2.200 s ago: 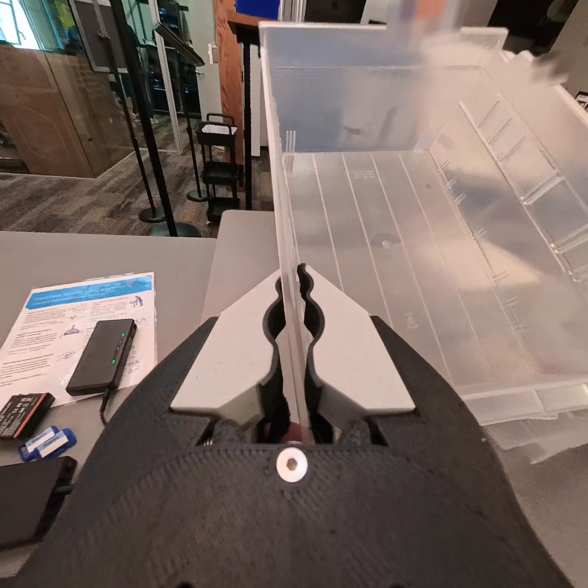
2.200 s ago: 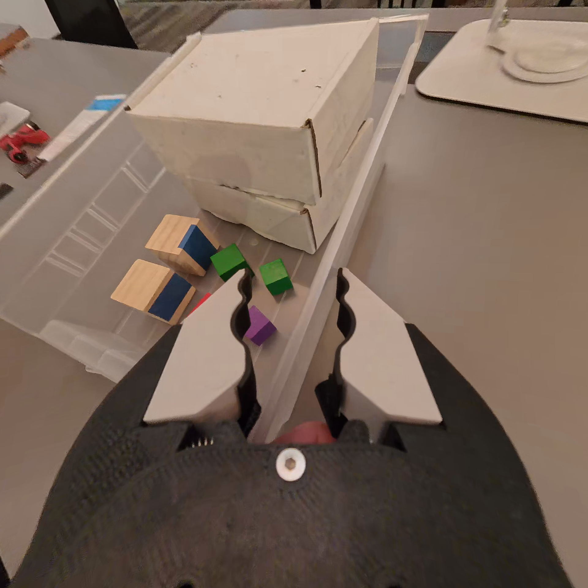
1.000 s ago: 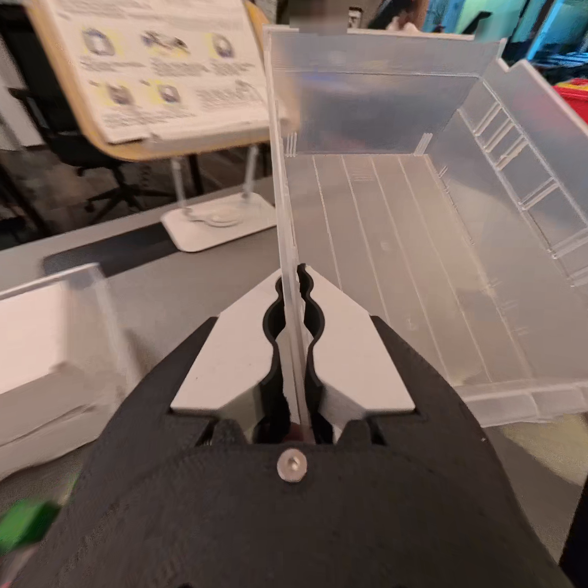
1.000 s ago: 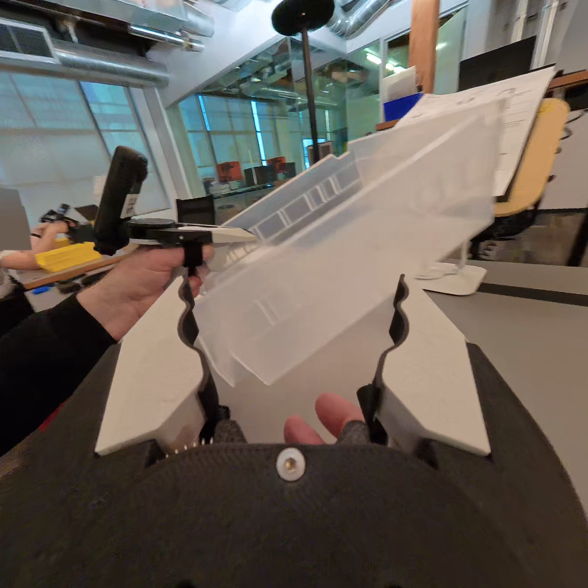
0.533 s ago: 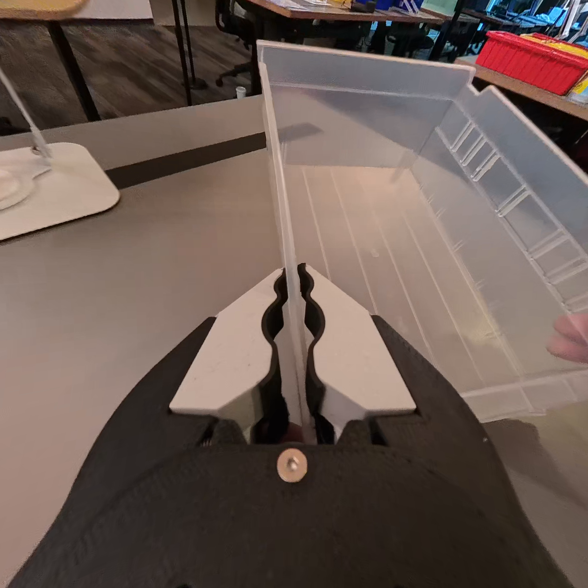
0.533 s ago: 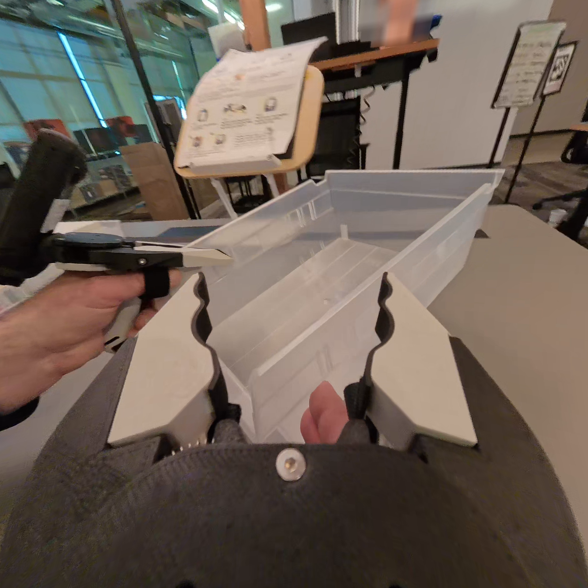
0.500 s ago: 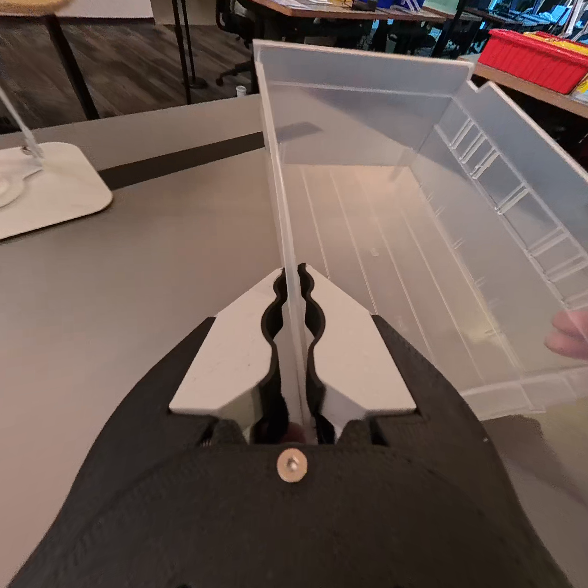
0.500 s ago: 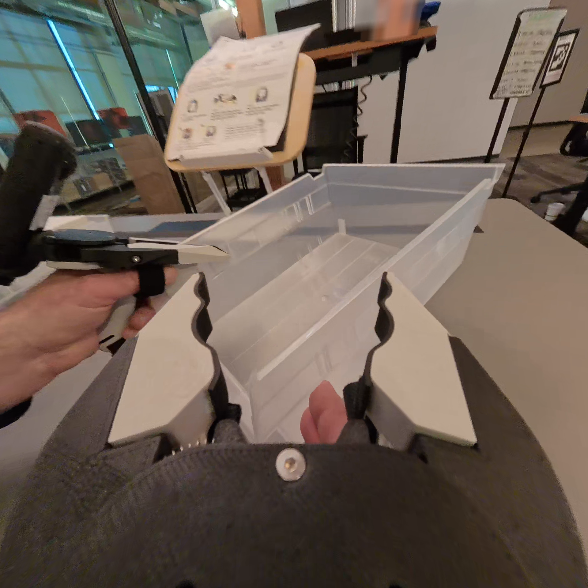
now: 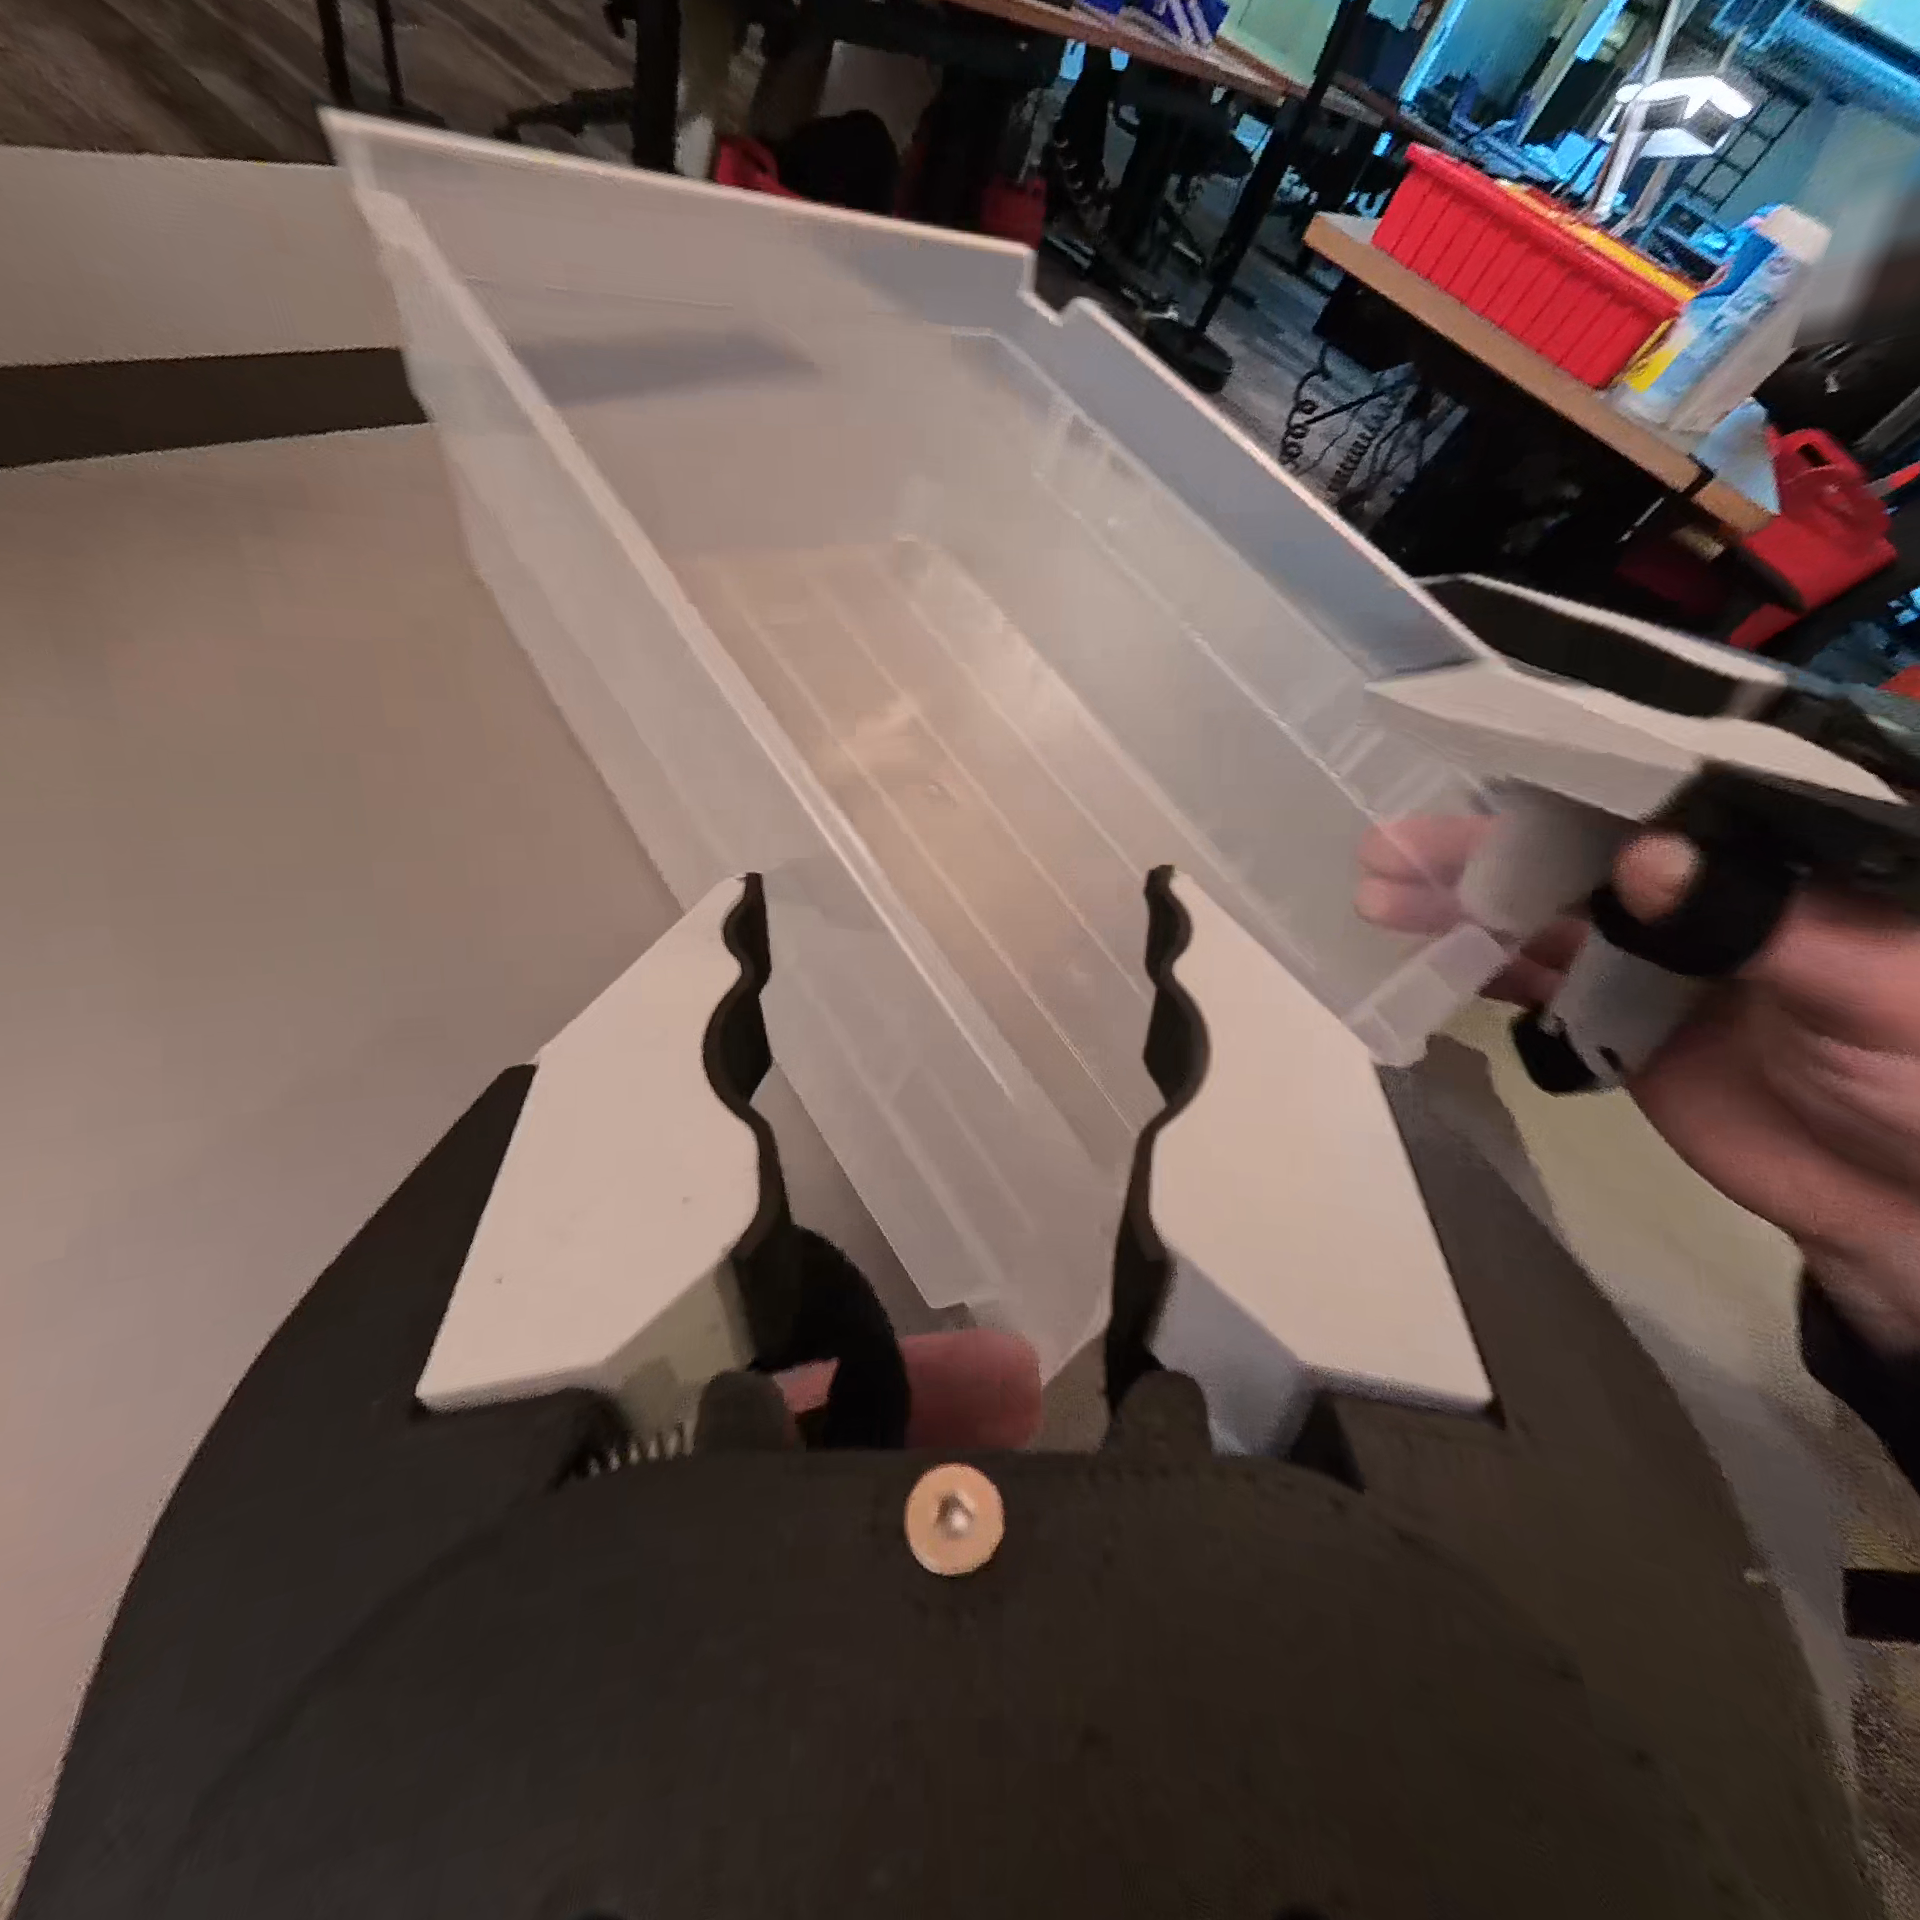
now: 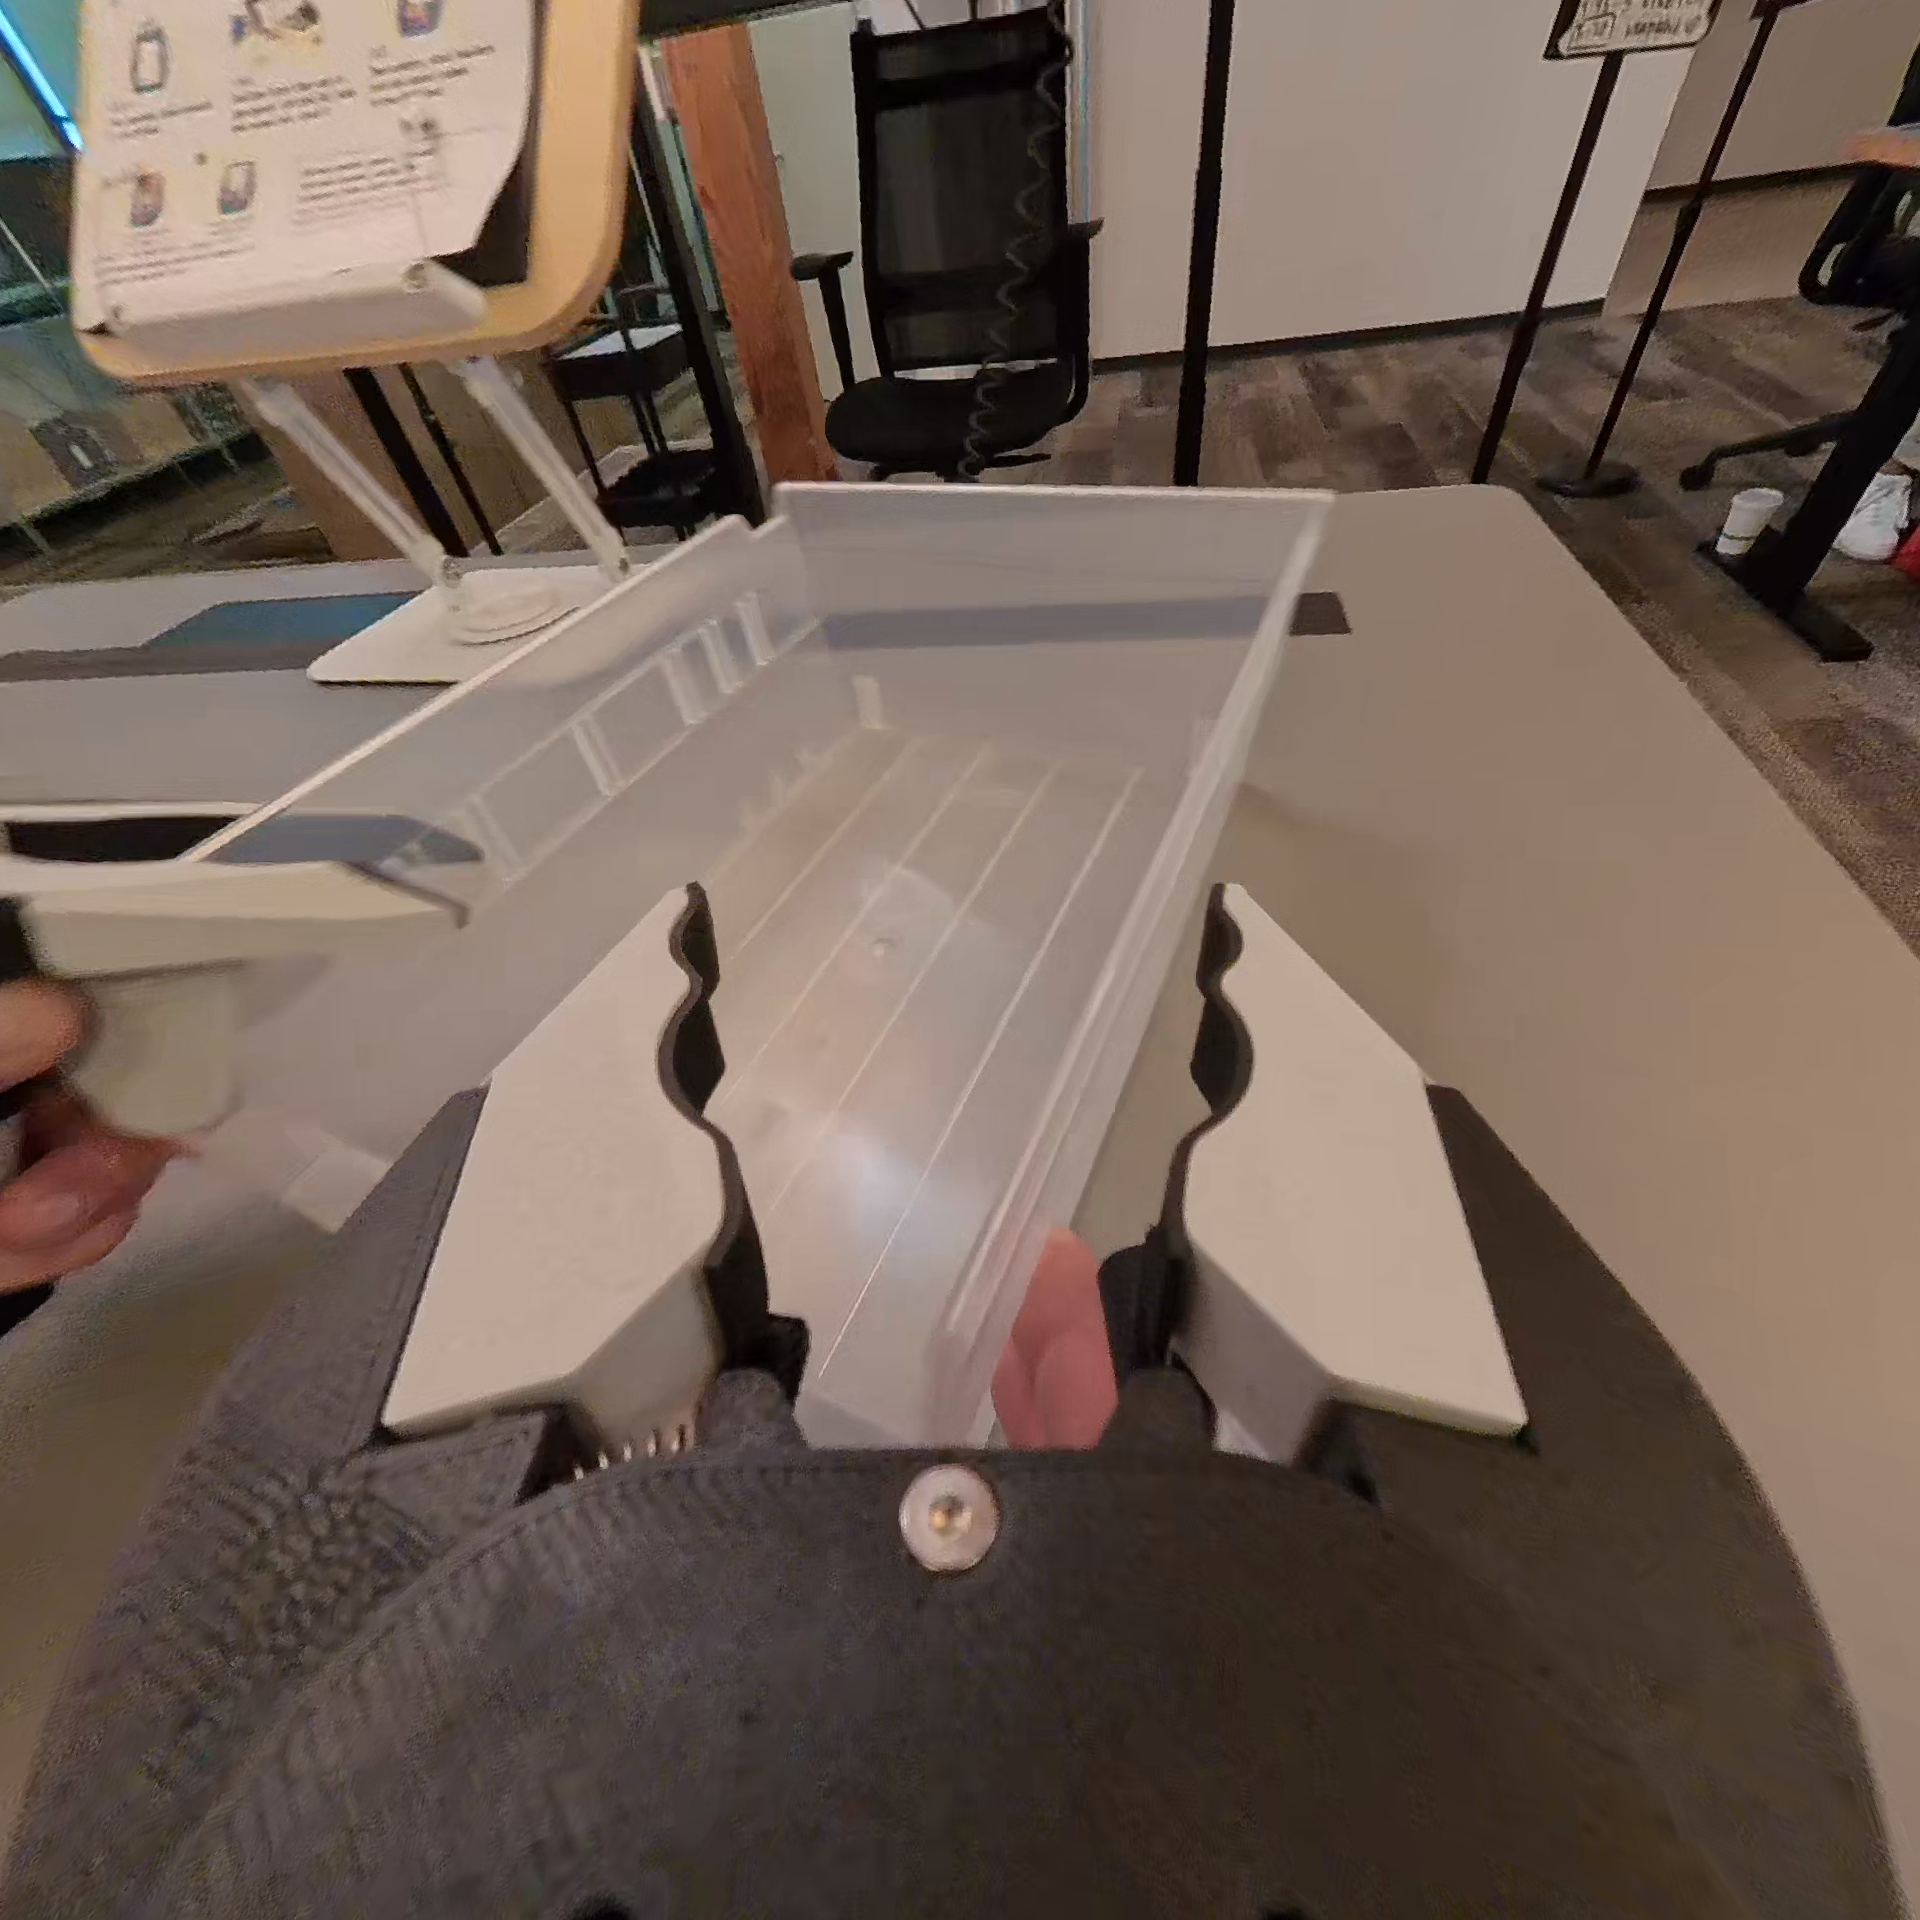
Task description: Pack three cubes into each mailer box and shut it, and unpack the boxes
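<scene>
An empty clear plastic bin (image 9: pixel 727 270) rests on the grey table (image 9: pixel 260 831). My left gripper (image 9: pixel 956 881) is open, and the bin's left wall runs between its fingers untouched. My right gripper (image 10: pixel 958 894) is open too, with the bin's (image 10: pixel 1039 561) right wall between its fingers. Each gripper shows in the other's view, the right gripper (image 9: pixel 1558 738) at the bin's right rim and the left gripper (image 10: pixel 312 904) at its left rim. No cubes or mailer boxes are in view.
A paper stand (image 10: pixel 312 156) with a white base (image 10: pixel 457 644) stands at the table's far left. The table's right edge (image 10: pixel 1714 790) lies close to the bin. A black office chair (image 10: pixel 966 260) and a red bin (image 9: pixel 1527 270) stand beyond the table.
My left gripper, shut on the bin's left wall before, has opened and let it go. The bin has swung round and come down on the table. My right gripper stayed open.
</scene>
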Demonstrator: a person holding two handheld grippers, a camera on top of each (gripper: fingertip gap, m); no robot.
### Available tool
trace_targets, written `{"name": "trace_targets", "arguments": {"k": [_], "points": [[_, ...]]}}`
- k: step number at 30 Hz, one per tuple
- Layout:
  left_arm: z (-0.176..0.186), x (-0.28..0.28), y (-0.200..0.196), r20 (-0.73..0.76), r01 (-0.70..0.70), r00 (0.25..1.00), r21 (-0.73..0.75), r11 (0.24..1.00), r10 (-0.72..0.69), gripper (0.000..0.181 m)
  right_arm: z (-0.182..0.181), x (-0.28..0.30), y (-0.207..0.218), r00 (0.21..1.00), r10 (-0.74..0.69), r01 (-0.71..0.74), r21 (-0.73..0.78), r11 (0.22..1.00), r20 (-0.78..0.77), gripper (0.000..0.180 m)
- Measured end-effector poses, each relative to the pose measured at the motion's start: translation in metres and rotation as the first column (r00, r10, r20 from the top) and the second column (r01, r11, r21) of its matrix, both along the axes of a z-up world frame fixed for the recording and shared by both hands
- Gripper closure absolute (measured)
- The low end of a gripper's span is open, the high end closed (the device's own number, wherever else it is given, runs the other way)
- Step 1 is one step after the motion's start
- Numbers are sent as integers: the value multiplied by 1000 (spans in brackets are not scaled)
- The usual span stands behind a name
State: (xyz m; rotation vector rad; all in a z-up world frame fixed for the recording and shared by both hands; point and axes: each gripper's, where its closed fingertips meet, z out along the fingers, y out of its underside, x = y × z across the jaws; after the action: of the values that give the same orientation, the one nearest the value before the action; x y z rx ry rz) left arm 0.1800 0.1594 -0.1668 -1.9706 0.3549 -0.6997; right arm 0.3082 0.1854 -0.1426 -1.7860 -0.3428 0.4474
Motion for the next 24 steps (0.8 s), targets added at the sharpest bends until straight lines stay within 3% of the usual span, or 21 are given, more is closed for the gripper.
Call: {"name": "trace_targets", "arguments": {"k": [2,7,11,13,15,17,18,19,22,24], "points": [[1,16,-2,-7,30,1000,9,1000,-30,97,-3,13,18,1000,12,-12,-9,1000,-10,89],[10,27,-13,6,110,994,30,993,-110,109,4,42,47,999,-19,19,4,1000,50,84],[36,-5,-40,-86,147,987,111,983,-138,93,42,52,26,963,-94,59,139,988,254,87],[37,-32,-58,-161,159,977,108,981,-141,89,53,35,4,942,-59,15,134,991,330,75],[27,-55,-82,-189,200,964,68,977,-184,95,55,1,-26,933,43,-80,90,993,357,76],[1,-81,-105,-267,229,937,-24,973,-227,85,45,-46,-61,910,196,-212,2,977,366,68],[-10,-98,-111,-309,202,928,-46,978,-206,96,37,-71,-81,883,278,-286,-38,958,379,66],[-20,-114,-117,-349,169,920,-61,984,-179,107,30,-94,-98,857,339,-346,-55,937,388,68],[-32,-140,-140,-312,176,929,-100,979,-199,110,13,-166,-146,780,513,-515,-98,852,359,81],[-45,-159,-150,-347,150,919,-133,980,-188,102,-8,-203,-161,730,568,-563,-136,815,381,82]]}}
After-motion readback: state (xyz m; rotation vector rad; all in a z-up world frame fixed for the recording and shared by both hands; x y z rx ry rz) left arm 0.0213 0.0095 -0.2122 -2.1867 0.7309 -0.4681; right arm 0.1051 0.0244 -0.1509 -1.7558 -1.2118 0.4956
